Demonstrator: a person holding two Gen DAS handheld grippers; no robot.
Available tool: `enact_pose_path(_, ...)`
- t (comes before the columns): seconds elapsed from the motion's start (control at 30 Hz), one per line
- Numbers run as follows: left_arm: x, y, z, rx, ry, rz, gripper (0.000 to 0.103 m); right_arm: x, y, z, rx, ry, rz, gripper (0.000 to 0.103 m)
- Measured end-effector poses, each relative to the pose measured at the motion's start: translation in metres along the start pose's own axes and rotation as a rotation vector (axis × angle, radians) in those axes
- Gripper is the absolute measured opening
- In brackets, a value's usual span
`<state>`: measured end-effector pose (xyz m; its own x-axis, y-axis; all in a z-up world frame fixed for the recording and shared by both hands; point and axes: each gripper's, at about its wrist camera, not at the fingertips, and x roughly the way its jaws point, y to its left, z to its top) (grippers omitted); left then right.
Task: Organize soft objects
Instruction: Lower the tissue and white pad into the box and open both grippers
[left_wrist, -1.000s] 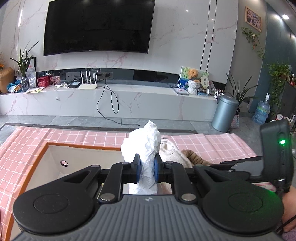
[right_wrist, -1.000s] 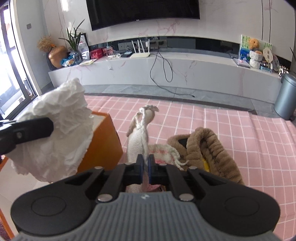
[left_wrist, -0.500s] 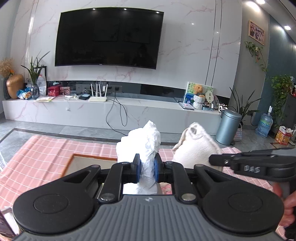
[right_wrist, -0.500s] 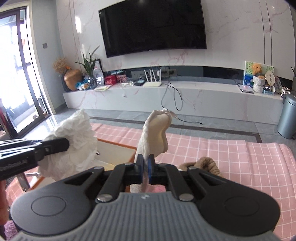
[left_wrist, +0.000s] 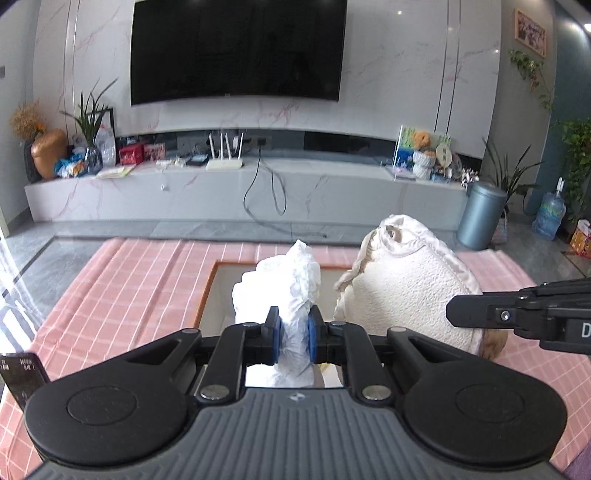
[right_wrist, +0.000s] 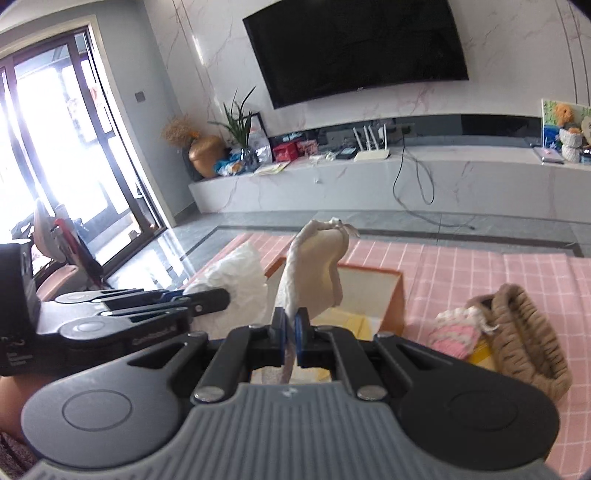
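Left gripper pinches crumpled white paper, right gripper a cream fleece cloth, both above the orange-rimmed box; mid-carry, I judge; next: lower and release inside.

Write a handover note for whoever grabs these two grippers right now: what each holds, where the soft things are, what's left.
Left gripper: shut on crumpled white tissue, above the orange box.
Right gripper: shut on a cream fleece cloth, lifted beside it.
On the pink checked cloth: brown knit item and pink-white piece.
Done: both picked up. Left: drop both into the box, presumably, then fetch the rest.
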<state>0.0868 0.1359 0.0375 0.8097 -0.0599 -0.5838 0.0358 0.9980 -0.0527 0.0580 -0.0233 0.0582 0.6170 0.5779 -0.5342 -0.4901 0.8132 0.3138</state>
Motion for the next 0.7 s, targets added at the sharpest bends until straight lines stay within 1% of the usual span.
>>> enact_pose_path(0.13, 0.019, 0.011, -0.022, 0.02, 0.086, 0.03, 0.016, 0.028, 0.015, -0.018, -0.009, 0.072, -0.006, 0.002)
enact_pose_path(0.23, 0.03, 0.012, -0.038, 0.07, 0.141, 0.049, 0.016, 0.049, 0.022, -0.03, -0.016, 0.133, -0.013, 0.002)
enact_pose_path(0.4, 0.043, 0.011, -0.055, 0.139, 0.206, 0.065, 0.016, 0.085, 0.024, -0.047, 0.005, 0.223, -0.015, 0.002)
enact_pose_path(0.5, 0.049, 0.016, -0.061, 0.153, 0.235, 0.067, 0.016, 0.101, 0.026, -0.055, 0.027, 0.268, -0.012, 0.002)
enact_pose_path(0.57, 0.053, 0.019, -0.062, 0.149, 0.254, 0.064, 0.016, 0.107, 0.029, -0.058, 0.016, 0.289, -0.026, 0.002)
enact_pose_path(0.7, 0.06, 0.022, -0.065, 0.152, 0.289, 0.056, 0.016, 0.117, 0.028, -0.06, -0.01, 0.344, -0.089, 0.003)
